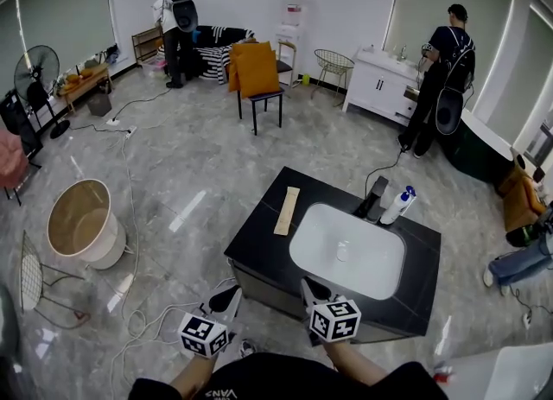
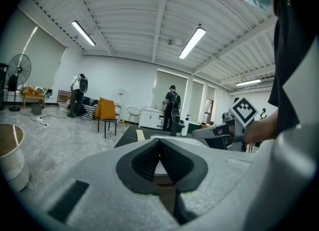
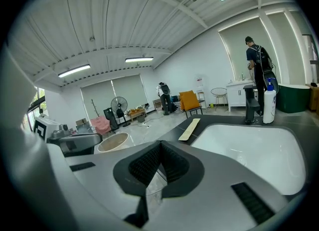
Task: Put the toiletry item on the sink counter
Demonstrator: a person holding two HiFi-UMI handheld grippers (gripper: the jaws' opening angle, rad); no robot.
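Note:
A white pump bottle with a blue top point(image 1: 398, 206) stands upright at the far right of the black sink counter point(image 1: 259, 238), next to the black faucet point(image 1: 377, 196) behind the white basin point(image 1: 347, 250). A beige strip point(image 1: 287, 210) lies on the counter's left part. My left gripper point(image 1: 232, 293) hangs off the counter's near left corner, its pads point(image 2: 149, 157) meeting with nothing between them. At the near edge, my right gripper point(image 1: 307, 286) is also shut and empty. The right gripper view shows the bottle point(image 3: 269, 104) far across the basin.
A round beige tub point(image 1: 82, 221) and a wire chair point(image 1: 30, 282) stand on the floor to the left, with cables between them and the counter. Further back are an orange chair point(image 1: 257, 74), a white vanity point(image 1: 380, 83) and two people.

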